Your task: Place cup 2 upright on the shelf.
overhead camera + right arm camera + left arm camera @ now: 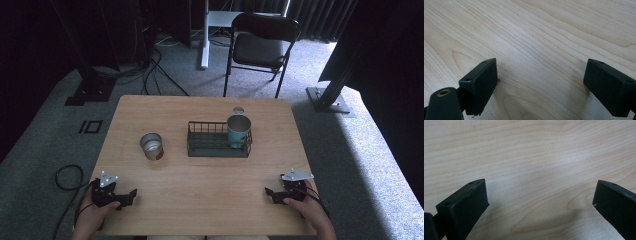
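Both grippers rest at the near edge of the table [200, 200], left gripper [131, 196] and right gripper [269, 192], each with its 2 jaws spread wide over bare wood and holding nothing. The metal can [151, 145] stands upright left of centre, just left of the wire basket [218, 148], which holds a teal cup [239, 131] at its right end. Likely step: reach for the can; approach level from the near-left, jaws straddling its wall, closing only once centred so it does not tip.

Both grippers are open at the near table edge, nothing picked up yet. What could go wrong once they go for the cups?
The metal cup stands alone on bare table; an off-centre approach by the left gripper could tip it. The teal cup sits inside the wire basket, so the right gripper might catch the basket's wall.
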A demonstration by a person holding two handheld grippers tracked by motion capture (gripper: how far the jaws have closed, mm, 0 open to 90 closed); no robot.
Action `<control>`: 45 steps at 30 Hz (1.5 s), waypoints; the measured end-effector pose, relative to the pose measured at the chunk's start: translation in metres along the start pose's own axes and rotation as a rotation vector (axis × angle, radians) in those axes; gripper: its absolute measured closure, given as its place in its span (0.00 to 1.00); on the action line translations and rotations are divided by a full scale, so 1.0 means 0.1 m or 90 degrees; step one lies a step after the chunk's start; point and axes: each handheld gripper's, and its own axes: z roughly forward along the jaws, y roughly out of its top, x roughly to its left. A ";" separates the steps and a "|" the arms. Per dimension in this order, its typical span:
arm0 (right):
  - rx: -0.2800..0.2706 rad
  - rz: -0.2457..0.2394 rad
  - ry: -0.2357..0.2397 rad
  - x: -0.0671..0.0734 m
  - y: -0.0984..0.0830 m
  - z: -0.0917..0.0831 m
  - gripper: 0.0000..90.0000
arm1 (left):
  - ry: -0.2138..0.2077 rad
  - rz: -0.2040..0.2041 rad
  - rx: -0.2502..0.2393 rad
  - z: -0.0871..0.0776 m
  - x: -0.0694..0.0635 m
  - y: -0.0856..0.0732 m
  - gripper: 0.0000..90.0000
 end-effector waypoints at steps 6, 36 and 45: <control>0.000 0.000 0.000 0.00 0.00 0.00 0.13 | -0.015 -0.007 -0.024 0.02 -0.05 0.08 0.01; 0.000 0.000 0.000 0.00 0.00 0.00 0.13 | -0.043 -0.009 -0.137 0.07 -0.16 0.51 0.01; 0.000 0.001 0.000 0.00 0.00 0.00 0.13 | -0.050 -0.012 -0.162 0.15 -0.19 0.64 0.01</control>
